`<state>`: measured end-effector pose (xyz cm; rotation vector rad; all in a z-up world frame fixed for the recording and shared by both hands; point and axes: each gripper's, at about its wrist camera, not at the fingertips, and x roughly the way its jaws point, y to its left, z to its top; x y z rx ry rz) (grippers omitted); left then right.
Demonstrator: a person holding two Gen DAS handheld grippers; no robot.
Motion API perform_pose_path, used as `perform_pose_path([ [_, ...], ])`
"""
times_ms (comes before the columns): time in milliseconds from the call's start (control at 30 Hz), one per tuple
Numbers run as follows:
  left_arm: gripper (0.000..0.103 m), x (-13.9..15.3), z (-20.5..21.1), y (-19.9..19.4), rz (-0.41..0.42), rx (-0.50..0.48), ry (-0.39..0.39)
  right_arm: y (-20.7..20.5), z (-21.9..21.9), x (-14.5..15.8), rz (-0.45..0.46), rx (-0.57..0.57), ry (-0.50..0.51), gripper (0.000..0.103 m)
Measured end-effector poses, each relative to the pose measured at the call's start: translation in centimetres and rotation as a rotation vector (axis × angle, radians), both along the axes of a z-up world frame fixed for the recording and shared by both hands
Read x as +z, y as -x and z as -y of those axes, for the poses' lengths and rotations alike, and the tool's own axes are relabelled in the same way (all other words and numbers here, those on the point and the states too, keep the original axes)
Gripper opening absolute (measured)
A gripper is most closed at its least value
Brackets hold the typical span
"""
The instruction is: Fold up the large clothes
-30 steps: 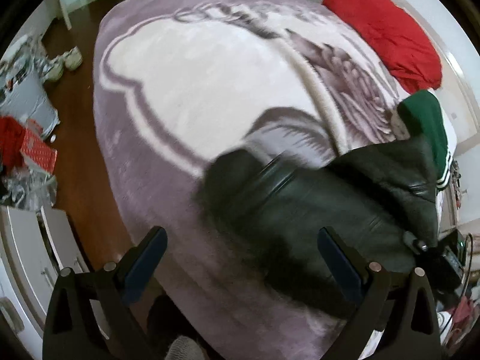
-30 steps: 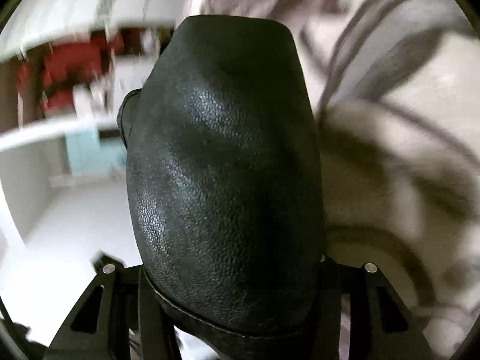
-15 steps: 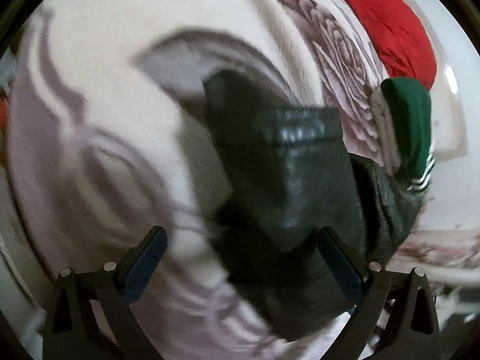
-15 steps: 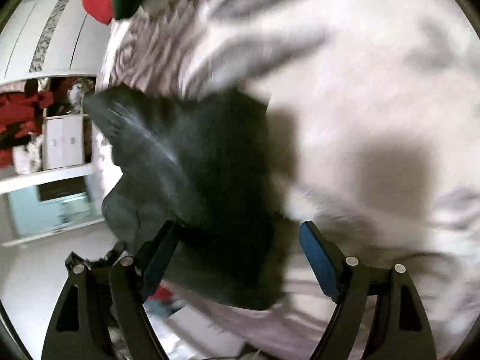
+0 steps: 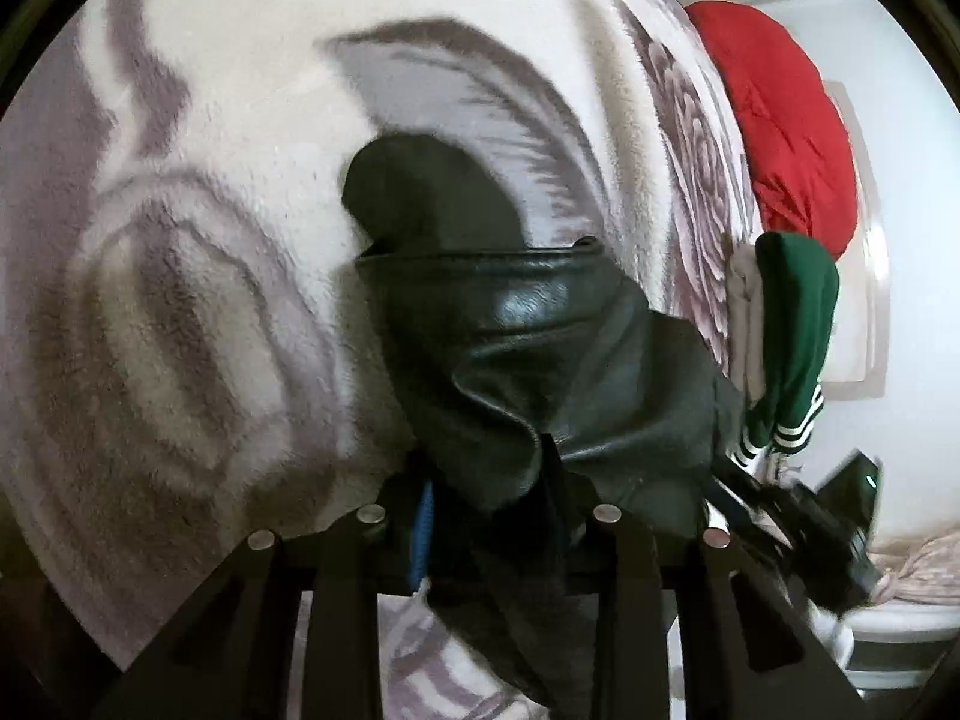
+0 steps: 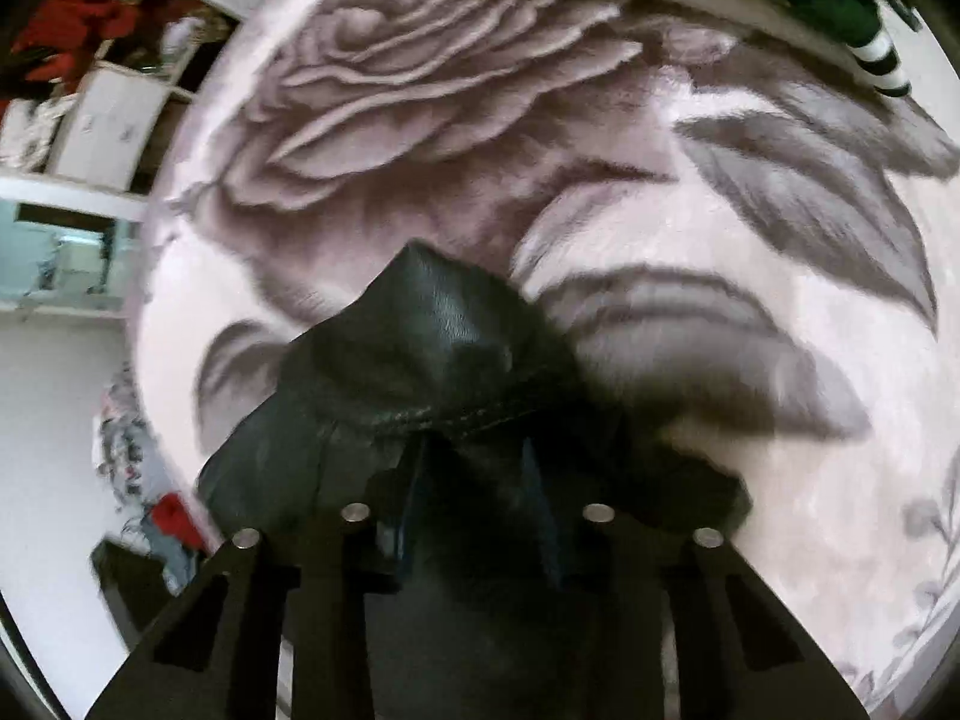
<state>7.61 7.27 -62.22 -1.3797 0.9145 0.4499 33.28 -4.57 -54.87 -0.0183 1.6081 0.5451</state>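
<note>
A black leather jacket (image 5: 540,360) lies bunched on a bed covered by a lilac and cream rose-patterned blanket (image 5: 210,240). My left gripper (image 5: 489,510) is shut on a fold of the jacket's near edge. In the right wrist view the same jacket (image 6: 432,348) rises in a peak, and my right gripper (image 6: 474,492) is shut on its stitched hem. Both sets of blue finger pads are mostly hidden by the leather.
A folded green garment with white stripes (image 5: 792,324) lies on a pale folded one at the blanket's far edge; it also shows in the right wrist view (image 6: 840,6). A red pillow (image 5: 780,120) lies behind it. White shelves (image 6: 102,120) stand beside the bed.
Both grippers were open half a second ago and have closed on the jacket. Earlier still, the right gripper held the jacket, let it go, then took hold again.
</note>
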Motion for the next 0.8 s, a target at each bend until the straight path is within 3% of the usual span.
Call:
perform_pose_path([
  [233,0.038,-1.4,0.0,-0.2,0.021,-0.006,0.018,-1.5,-2.5,-4.4,0.005,0.043,0.094,0.027],
  [333,0.038,-0.6,-0.2,0.1,0.016,-0.025,0.04,-1.5,-1.6,-1.9,-0.02,0.081,0.061,0.029],
  [467,0.041,1.1,0.2,1.4,0.07,-0.087,0.078,-0.6,4.1,2.7,-0.101,-0.015,-0.196,0.072],
  [533,0.062,1.6,0.8,2.4,0.083,-0.109,0.088,0.8,7.7,3.4,-0.133,-0.093,-0.239,0.081],
  [567,0.065,1.5,1.1,2.9,0.085,-0.113,0.095,1.9,10.1,3.1,-0.164,-0.141,-0.249,0.081],
  [700,0.068,-0.3,2.7,4.5,0.098,-0.098,0.18,6.3,15.5,-2.4,-0.315,-0.229,-0.278,0.086],
  [800,0.071,-1.3,3.2,5.0,0.128,-0.057,0.227,9.7,16.3,-9.6,-0.528,-0.279,-0.425,0.09],
])
